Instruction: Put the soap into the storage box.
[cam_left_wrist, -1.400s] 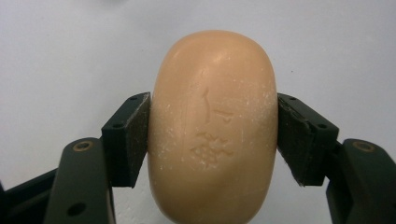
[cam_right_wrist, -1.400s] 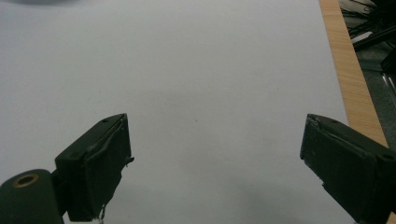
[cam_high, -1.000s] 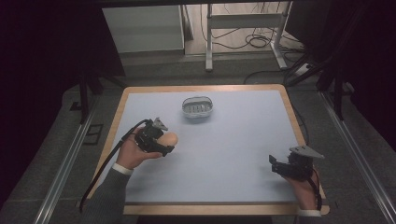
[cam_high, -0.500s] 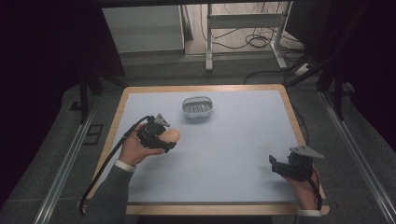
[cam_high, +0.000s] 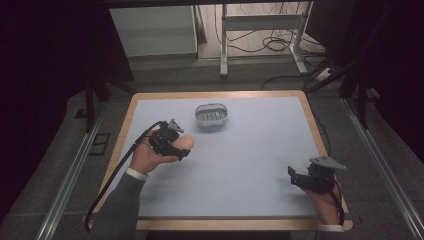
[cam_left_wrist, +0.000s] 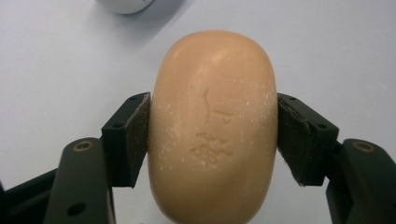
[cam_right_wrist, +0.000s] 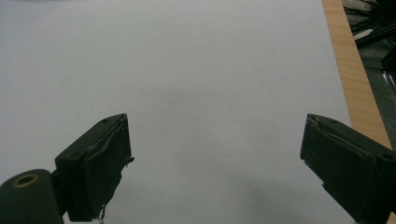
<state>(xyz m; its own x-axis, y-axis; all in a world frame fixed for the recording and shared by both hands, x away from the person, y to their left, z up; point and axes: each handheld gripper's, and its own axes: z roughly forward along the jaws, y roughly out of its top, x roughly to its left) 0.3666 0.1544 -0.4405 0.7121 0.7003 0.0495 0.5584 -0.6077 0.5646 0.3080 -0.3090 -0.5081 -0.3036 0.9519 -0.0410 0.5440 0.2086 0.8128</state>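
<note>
- My left tool (cam_left_wrist: 212, 140) is clenched on the soap (cam_left_wrist: 212, 126), one pad on each long side at its waist, the bar lifted off the surface (cam_high: 260, 165).
- I judge the soap hard but smooth and rounded, so it may slip; gripping the widest part across the flat sides suits it.
- Ahead of this tool, near, sits the dish (cam_high: 212, 114).
- My right tool (cam_right_wrist: 215, 163) is released, well apart, with nothing between its pads.

Soap (cam_left_wrist: 212, 126) tan-orange, embossed mark, white flecks. Jaws black. Table (cam_high: 260, 165) pale blue, wood edge. Dish (cam_high: 212, 115) probably white-grey.
</note>
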